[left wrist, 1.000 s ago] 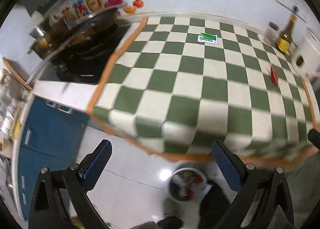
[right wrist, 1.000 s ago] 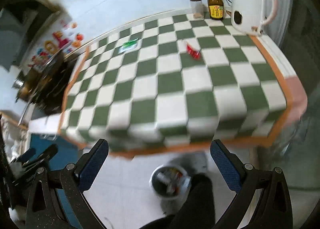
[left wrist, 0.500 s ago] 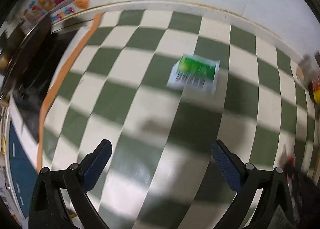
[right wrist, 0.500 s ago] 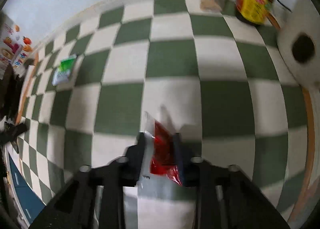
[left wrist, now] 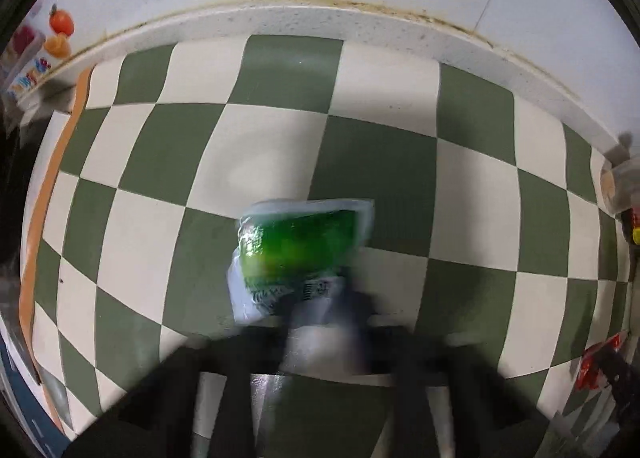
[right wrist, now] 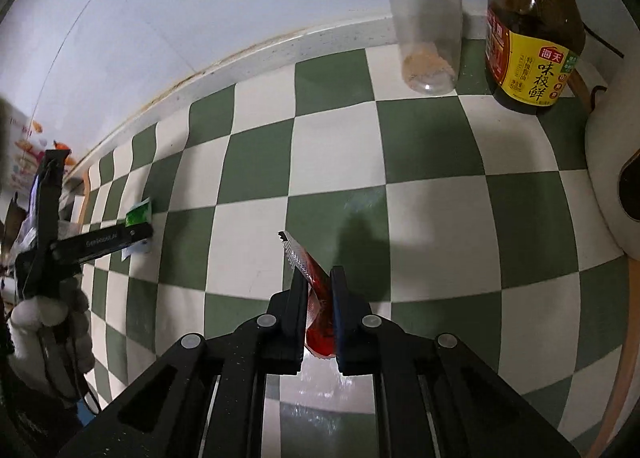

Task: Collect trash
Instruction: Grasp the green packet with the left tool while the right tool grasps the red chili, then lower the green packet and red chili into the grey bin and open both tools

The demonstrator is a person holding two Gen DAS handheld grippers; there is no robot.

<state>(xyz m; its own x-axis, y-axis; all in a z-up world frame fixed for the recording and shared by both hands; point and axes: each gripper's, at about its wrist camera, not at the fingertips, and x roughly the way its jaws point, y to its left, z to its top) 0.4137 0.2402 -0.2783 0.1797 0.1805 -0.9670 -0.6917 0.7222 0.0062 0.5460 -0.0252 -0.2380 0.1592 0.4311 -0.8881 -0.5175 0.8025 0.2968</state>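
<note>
A green and white wrapper (left wrist: 298, 248) lies on the green and white checked cloth (left wrist: 376, 162). My left gripper (left wrist: 324, 310) is blurred by motion, its jaws drawn close together on the wrapper's near edge. The wrapper (right wrist: 138, 214) and left gripper (right wrist: 136, 236) also show at the left of the right wrist view. My right gripper (right wrist: 318, 286) is shut on a red sachet (right wrist: 312, 286), which stands up on edge between the jaws, its serrated end pointing away.
A clear jar with a brown lid (right wrist: 426, 18) and a brown sauce bottle with a yellow label (right wrist: 534, 30) stand by the back wall. A white appliance (right wrist: 612, 178) is at the right. The cloth's orange border (left wrist: 44, 194) runs down the left.
Both grippers moved from above the floor bin over the table. The right closed on the red sachet about half a second ago. The left came down on the green wrapper and closed.
</note>
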